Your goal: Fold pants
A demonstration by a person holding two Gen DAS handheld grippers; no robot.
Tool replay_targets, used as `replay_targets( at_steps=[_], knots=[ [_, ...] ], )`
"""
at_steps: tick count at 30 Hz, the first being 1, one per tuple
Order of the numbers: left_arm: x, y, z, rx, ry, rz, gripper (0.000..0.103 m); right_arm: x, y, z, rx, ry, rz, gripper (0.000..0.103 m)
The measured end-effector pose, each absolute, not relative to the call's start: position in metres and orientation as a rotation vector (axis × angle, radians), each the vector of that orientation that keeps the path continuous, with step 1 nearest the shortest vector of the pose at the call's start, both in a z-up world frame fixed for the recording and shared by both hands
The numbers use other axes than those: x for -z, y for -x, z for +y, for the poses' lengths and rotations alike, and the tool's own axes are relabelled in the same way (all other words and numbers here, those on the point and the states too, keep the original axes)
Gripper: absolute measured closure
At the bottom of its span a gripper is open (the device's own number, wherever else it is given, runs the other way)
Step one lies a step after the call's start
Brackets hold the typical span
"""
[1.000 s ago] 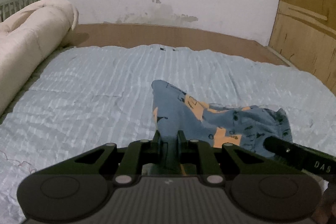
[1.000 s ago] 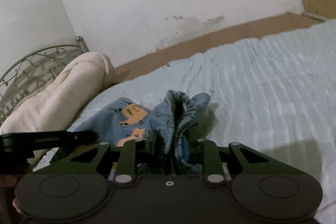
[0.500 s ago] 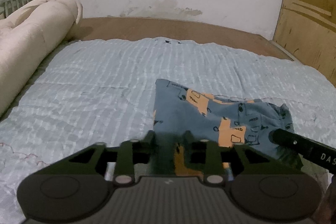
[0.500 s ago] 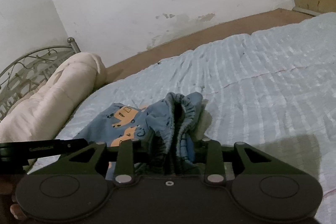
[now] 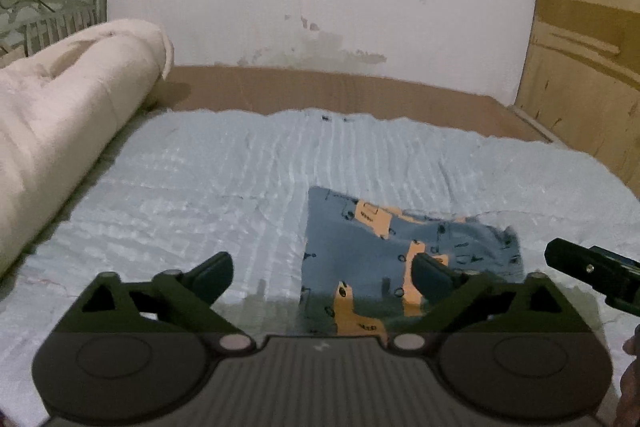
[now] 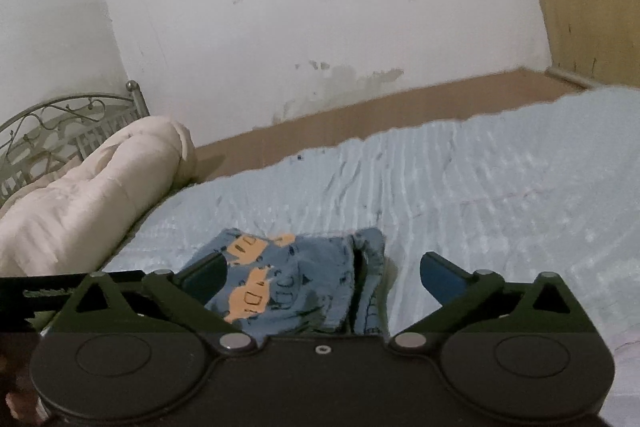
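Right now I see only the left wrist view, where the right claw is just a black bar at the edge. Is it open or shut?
Observer: Open. In the right wrist view the right claw has its fingers spread wide and grips nothing.
Operator: Which part of the pants lies in front of it?
Observer: The waistband of the pants. It is a gathered edge with a dark gap, and it lies on the bedcover, between the two fingers as that view shows them.

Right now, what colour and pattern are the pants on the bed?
The pants are blue with orange vehicle prints outlined in dark lines, clearest in the left wrist view.
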State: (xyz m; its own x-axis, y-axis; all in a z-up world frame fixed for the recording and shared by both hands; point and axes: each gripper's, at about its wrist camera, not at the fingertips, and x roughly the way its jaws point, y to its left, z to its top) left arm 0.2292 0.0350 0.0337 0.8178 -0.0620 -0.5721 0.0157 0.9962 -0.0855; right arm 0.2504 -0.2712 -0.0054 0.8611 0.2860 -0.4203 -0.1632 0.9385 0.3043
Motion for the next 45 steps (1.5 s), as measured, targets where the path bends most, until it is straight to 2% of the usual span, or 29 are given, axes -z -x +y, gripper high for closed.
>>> replay_targets(
  at_steps=[11,21,34,45],
  knots=[
    [-0.061,-0.146,0.043,0.043,0.098,0.505,0.001,-0.026,-0.17,-0.266,-0.25,-0.203,0.377,0.001],
    [-0.047,-0.075,0.05,0.023,0.062,0.474,0.001,-0.016,-0.087,-0.271,-0.187,-0.15,0.309,0.001],
    [-0.011,-0.045,0.035,0.013,-0.004,0.492,0.001,0.02,-0.044,-0.253,-0.196,-0.077,0.324,0.001],
    [0.002,-0.046,0.032,0.017,0.002,0.524,0.001,0.031,-0.047,-0.253,-0.19,-0.082,0.346,0.001]
  ],
)
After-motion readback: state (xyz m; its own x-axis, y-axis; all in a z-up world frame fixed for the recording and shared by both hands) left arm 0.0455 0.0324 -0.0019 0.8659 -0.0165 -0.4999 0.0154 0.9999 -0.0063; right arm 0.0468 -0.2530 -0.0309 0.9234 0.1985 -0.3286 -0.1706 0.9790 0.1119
